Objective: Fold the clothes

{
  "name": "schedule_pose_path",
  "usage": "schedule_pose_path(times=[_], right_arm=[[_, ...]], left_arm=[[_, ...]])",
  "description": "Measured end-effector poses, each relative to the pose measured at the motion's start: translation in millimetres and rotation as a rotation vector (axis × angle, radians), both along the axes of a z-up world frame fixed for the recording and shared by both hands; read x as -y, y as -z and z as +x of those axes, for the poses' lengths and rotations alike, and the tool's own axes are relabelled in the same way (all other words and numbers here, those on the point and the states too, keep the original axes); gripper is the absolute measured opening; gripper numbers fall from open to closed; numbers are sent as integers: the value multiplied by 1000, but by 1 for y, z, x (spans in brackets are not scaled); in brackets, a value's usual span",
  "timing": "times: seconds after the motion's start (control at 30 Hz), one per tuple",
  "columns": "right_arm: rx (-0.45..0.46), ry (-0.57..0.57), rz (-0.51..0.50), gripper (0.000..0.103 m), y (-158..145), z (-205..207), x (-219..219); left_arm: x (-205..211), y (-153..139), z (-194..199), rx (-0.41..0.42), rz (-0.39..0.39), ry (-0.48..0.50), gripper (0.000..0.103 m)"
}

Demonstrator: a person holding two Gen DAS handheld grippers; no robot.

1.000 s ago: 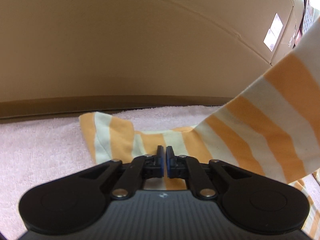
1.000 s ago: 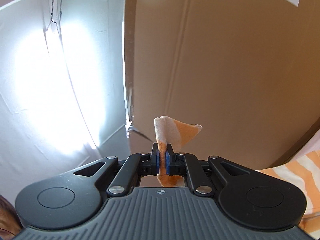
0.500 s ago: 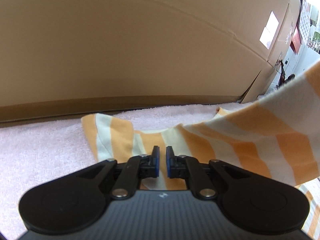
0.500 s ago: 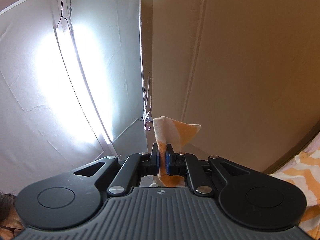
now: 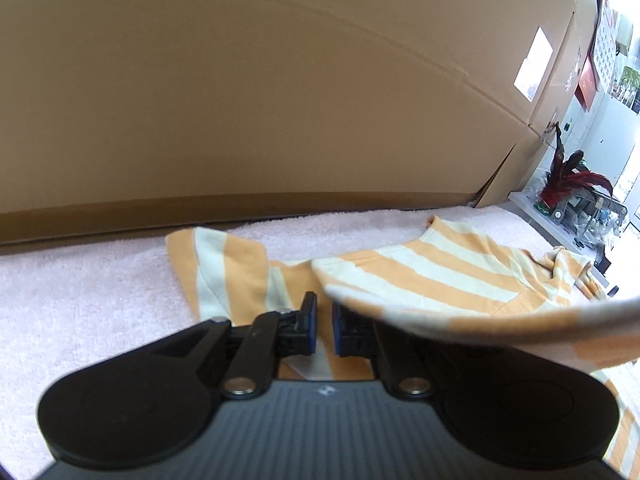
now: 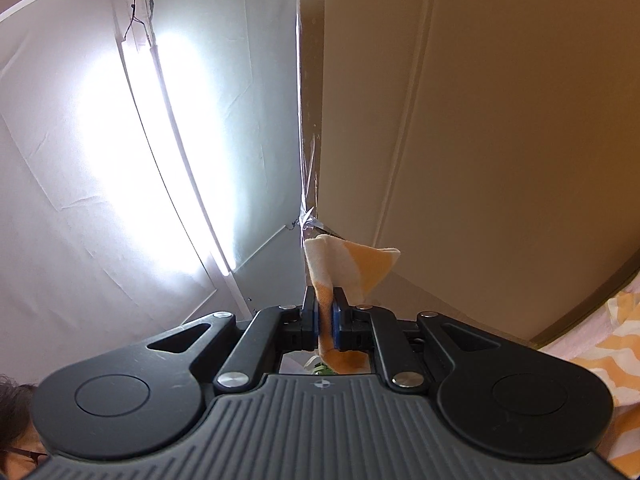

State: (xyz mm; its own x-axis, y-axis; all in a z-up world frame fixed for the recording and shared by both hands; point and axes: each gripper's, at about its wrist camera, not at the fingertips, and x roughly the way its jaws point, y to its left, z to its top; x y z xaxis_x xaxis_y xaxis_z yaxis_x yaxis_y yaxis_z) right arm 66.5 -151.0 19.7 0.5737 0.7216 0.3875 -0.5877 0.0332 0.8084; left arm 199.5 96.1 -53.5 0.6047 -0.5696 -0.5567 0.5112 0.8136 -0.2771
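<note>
Mid-fold, probably: right gripper pinches the striped shirt aloft; left gripper, slightly parted, holds nothing; lay it flat.

Shirt lies on towel, box behind

Orange-and-cream striped garment lies rumpled on pink towel — 1 edge lifted.

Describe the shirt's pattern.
Orange and cream stripes on the shirt; clearest in the left wrist view.
</note>
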Motion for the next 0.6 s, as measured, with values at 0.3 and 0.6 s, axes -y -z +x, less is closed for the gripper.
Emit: schedule_pose_path(times=[0.3, 0.6], right_arm=[[8, -32, 6, 9, -1, -11, -4], [-42, -44, 37, 10, 21, -26, -3]], left_arm=[[-5, 0, -2, -7, -10, 37, 5], [-11, -7, -8, 24, -57, 23, 7]])
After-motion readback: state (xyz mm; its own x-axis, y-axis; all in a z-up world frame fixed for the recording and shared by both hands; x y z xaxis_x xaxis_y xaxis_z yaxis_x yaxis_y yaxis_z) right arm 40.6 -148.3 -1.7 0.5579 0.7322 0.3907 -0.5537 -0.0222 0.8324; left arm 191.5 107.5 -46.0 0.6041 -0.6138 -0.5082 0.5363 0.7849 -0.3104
